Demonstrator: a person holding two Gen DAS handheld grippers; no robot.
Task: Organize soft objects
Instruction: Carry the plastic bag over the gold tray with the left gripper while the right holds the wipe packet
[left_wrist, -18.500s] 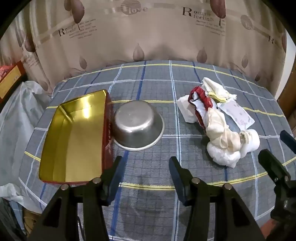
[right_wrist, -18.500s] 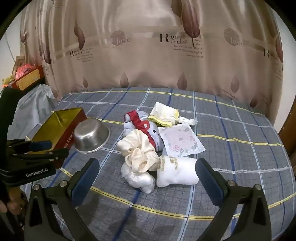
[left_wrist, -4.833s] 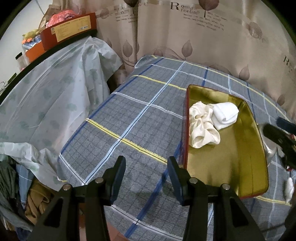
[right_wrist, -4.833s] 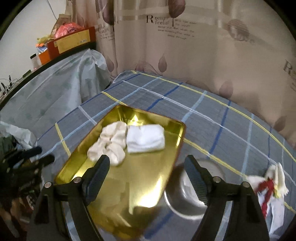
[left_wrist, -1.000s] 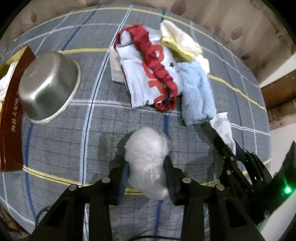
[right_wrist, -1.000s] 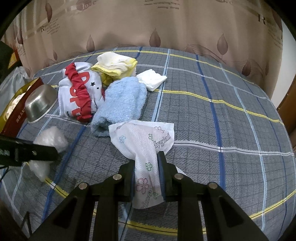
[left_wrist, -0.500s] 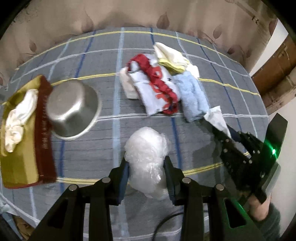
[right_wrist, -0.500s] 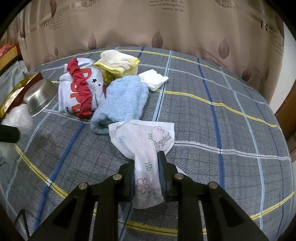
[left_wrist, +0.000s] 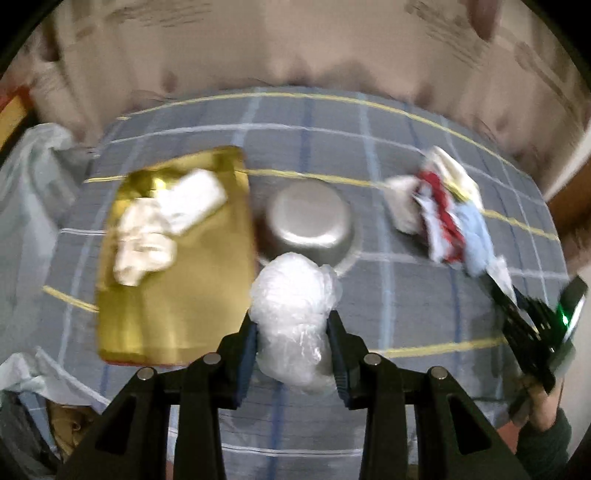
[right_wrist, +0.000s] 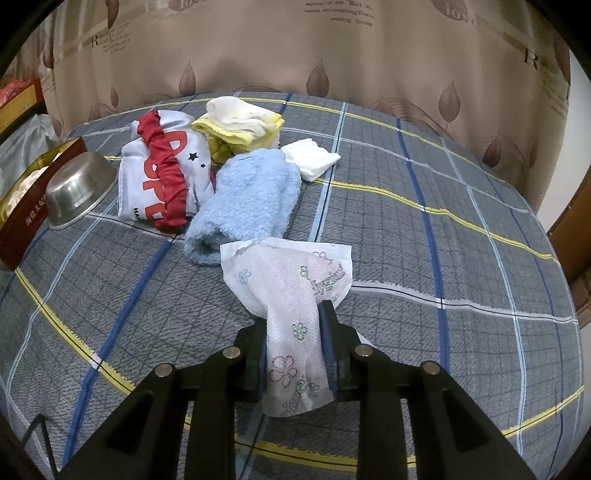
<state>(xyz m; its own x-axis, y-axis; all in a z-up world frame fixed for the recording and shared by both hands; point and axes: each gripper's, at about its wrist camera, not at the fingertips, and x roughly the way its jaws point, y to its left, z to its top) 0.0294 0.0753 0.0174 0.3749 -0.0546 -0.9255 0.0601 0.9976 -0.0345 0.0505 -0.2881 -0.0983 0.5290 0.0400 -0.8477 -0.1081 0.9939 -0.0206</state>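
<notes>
Your left tongs (left_wrist: 293, 332) are clamped on a crumpled clear plastic bag (left_wrist: 293, 310), held above the plaid table (left_wrist: 406, 295). Left view is motion-blurred, so fine detail is lost. Past the bag sits an upturned steel bowl (left_wrist: 312, 221), right in line with the tongs. Left of the bowl, touching or just beside it, is the gold tin tray (left_wrist: 177, 295); inside it, at its far end, lie a cream cloth (left_wrist: 142, 240) and a white roll (left_wrist: 194, 199).

Your right tongs (right_wrist: 293, 347) are clamped on a floral wipes packet (right_wrist: 288, 291), lifted off the table. Just past the packet lies a rolled blue towel (right_wrist: 247, 199). Left of the towel and touching it is a white garment with a red waistband (right_wrist: 162, 177). Farther on, a yellow-edged folded cloth (right_wrist: 236, 125) rests against both, and a small white folded cloth (right_wrist: 312, 158) sits at the towel's far right. Bowl and tray show at the far left of this view. A leaf-print curtain (right_wrist: 295, 55) closes the far side.
</notes>
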